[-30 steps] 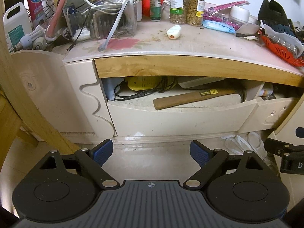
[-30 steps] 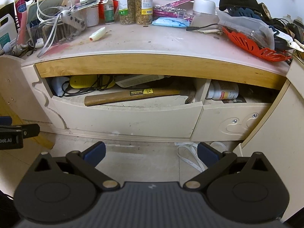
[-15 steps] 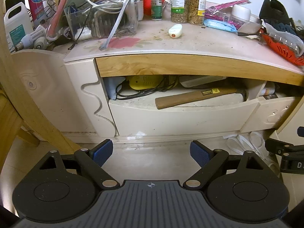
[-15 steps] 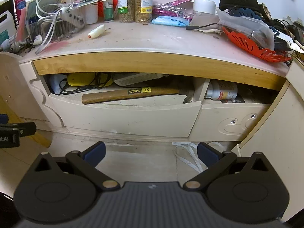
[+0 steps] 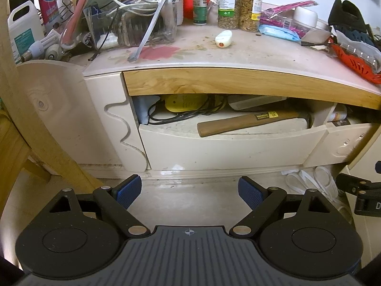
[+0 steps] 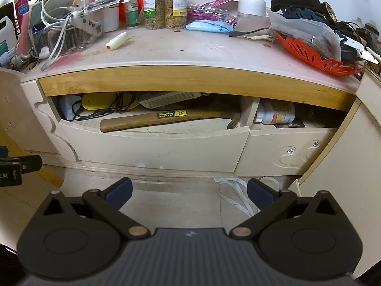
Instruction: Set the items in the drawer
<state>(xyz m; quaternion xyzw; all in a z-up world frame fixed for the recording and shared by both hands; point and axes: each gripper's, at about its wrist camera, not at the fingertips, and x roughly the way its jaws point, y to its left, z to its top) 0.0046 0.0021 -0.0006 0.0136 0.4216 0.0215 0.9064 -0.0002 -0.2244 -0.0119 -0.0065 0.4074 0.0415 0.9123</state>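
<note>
Each hand-held gripper, left [image 5: 189,191] and right [image 6: 189,190], gapes wide, holding nothing.

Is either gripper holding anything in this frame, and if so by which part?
Nothing is held. The left gripper and right gripper are both open and empty, short of the drawer.

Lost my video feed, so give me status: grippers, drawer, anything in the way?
Both grippers open, empty: left, right. Drawer open, hammer inside. Nothing blocking.
</note>
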